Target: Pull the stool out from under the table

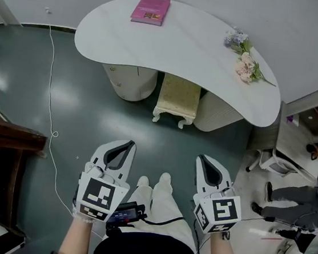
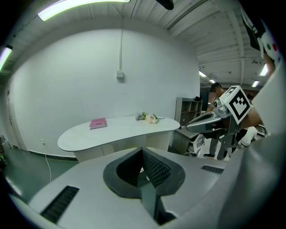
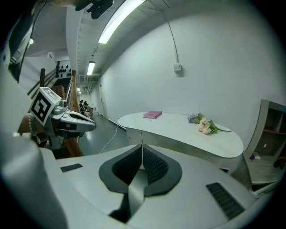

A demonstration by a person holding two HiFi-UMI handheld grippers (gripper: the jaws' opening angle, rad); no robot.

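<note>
Cream stool (image 1: 177,100) stands partly under the white tabletop (image 1: 180,45). Left hand-held gripper (image 1: 124,144) and right hand-held gripper (image 1: 204,159) are both pressed together, empty.

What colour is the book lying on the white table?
The book is pink, seen best in the head view.

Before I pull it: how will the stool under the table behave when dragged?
The stool looks rigid and probably light: it is small, with thin white legs. On the smooth floor it should slide, though the short curved legs might catch and tip it.
</note>
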